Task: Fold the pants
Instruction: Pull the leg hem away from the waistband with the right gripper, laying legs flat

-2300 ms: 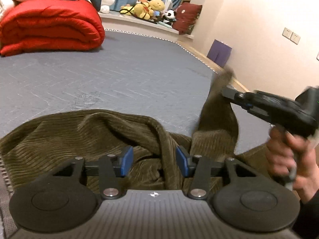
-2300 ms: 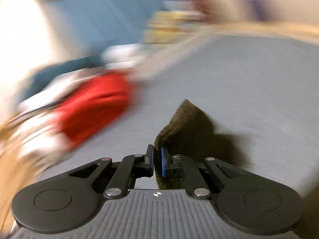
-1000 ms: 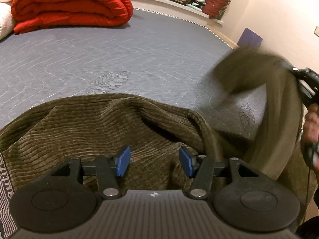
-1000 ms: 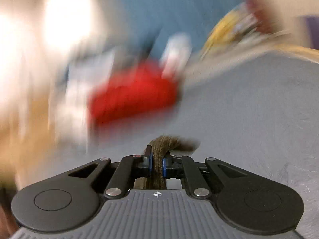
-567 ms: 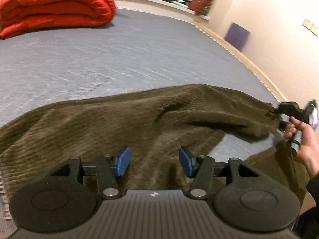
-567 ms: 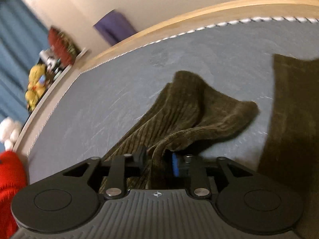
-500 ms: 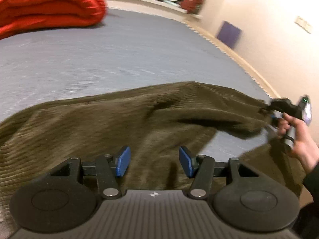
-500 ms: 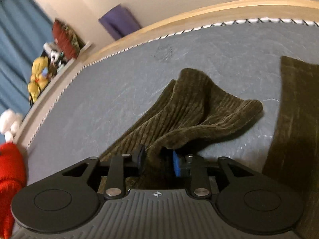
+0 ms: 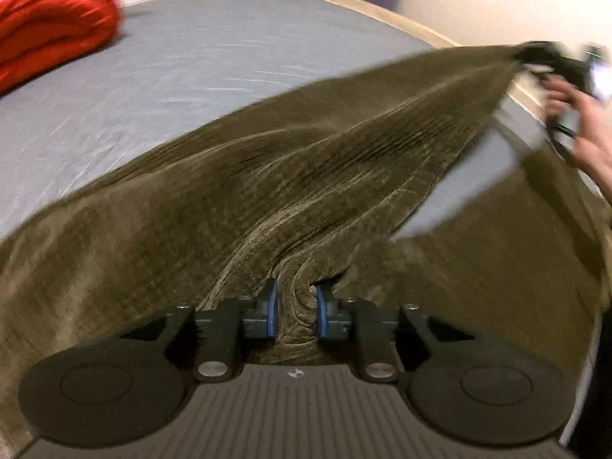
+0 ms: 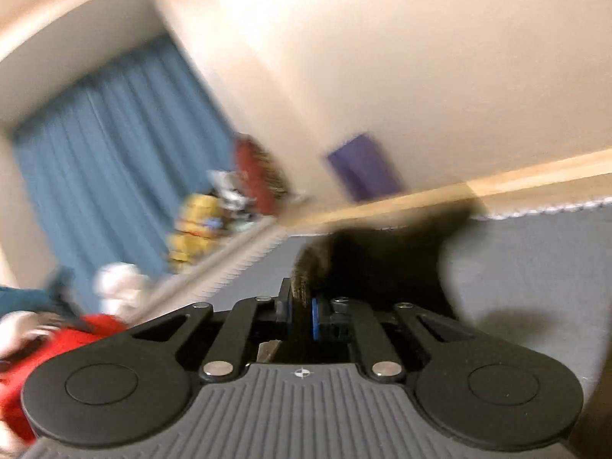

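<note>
The olive-brown corduroy pants [image 9: 267,176] lie spread over the grey bed and stretch taut from my left gripper to the right one. My left gripper [image 9: 293,311] is shut on a bunched fold of the pants near the bottom of its view. My right gripper [image 10: 302,311] is shut on the pants [image 10: 382,260] at a leg end, lifted off the bed; it also shows in the left wrist view [image 9: 550,59], held by a hand at the far right. Both views are motion-blurred.
A rolled red duvet [image 9: 49,26] lies at the bed's far left. The grey mattress [image 9: 191,61] runs to a wooden edge by the wall [image 10: 535,176]. Blue curtains [image 10: 107,160], soft toys [image 10: 199,222] and a purple item [image 10: 359,168] stand beyond the bed.
My left gripper has shut on a fold of the pants; it was open before. My right gripper has lifted its leg end and pulled it away, drawing the cloth taut.
</note>
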`<state>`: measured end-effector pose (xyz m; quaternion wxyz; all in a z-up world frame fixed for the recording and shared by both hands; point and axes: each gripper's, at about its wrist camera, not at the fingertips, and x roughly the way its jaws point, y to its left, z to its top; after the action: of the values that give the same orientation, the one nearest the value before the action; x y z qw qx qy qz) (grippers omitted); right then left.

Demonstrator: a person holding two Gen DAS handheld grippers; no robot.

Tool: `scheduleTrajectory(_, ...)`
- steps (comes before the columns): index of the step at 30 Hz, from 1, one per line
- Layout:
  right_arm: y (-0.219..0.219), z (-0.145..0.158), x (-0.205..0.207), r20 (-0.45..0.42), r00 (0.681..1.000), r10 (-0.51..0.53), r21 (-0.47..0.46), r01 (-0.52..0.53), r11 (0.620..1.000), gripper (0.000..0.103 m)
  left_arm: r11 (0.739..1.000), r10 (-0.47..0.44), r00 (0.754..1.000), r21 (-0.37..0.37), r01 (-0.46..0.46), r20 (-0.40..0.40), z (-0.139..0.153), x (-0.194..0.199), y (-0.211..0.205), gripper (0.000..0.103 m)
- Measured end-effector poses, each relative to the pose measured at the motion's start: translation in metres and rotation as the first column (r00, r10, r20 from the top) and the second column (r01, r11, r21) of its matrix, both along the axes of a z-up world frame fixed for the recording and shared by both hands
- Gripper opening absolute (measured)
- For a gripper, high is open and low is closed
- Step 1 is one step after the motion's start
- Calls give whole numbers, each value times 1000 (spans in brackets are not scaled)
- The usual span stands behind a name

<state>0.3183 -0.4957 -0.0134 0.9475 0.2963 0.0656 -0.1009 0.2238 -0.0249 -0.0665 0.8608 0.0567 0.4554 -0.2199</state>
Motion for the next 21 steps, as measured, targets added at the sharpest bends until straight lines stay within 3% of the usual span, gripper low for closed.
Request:
scheduleTrajectory(1, -12, -17, 11, -145, 987, -63, 52, 71, 996, 9, 998, -66, 998, 2, 66, -6, 7, -6, 0, 21)
scheduleTrajectory(2, -23, -36, 20, -304, 946, -111, 74, 140, 987, 9, 992, -125, 992, 5, 125, -5, 14, -12, 2, 21)
scheduleTrajectory(3, -38, -63, 26, -493, 860, -135, 122, 221, 968, 6, 988, -153, 988, 9, 153, -10, 17, -17, 4, 21)
scheduleTrajectory(4, -48, -80, 17, -495, 860, -127, 198, 253, 947, 6, 987, -161, 987, 2, 161, -23, 18, -19, 8, 21)
scheduleTrajectory(5, -52, -79, 13, -459, 881, -116, 222, 240, 945, 6, 986, -164, 986, -8, 164, -39, 17, -20, 10, 22)
scheduleTrajectory(8, -40, -58, 16, -499, 856, -134, 80, 199, 977, 12, 987, -161, 985, 3, 162, -60, 10, -15, 6, 24)
scheduleTrajectory(11, -44, -52, 9, -510, 842, -174, 76, 246, 966, 12, 987, -162, 985, 5, 163, -58, 8, -12, 0, 27)
scheduleTrajectory(12, -49, -53, 7, -533, 820, -209, 57, 282, 958, 3, 987, -162, 985, 9, 163, -56, 8, -11, 0, 27)
scheduleTrajectory(14, -59, -52, -2, -605, 722, -337, -22, 407, 913, 2, 987, -158, 986, 8, 159, -60, 8, -11, -2, 27)
scheduleTrajectory(15, -67, -55, -9, -617, 710, -341, 11, 441, 898, 0, 988, -155, 986, 5, 155, -61, 9, -11, -1, 27)
scheduleTrajectory(17, -69, -54, -17, -607, 729, -317, 54, 436, 898, 0, 989, -146, 988, -7, 146, -52, 14, -12, 3, 35)
scheduleTrajectory(18, -65, -50, -17, -588, 747, -310, 52, 417, 907, 5, 991, -130, 991, -19, 130, -36, 20, -14, 9, 45)
scheduleTrajectory(20, -58, -40, -15, -505, 830, -238, 78, 319, 945, 6, 995, -73, 997, -68, 74, 18, 34, -12, 19, 53)
scheduleTrajectory(21, -53, -36, -14, -475, 860, -187, 91, 259, 962, 18, 994, -41, 998, -102, 45, 36, 41, -10, 25, 56)
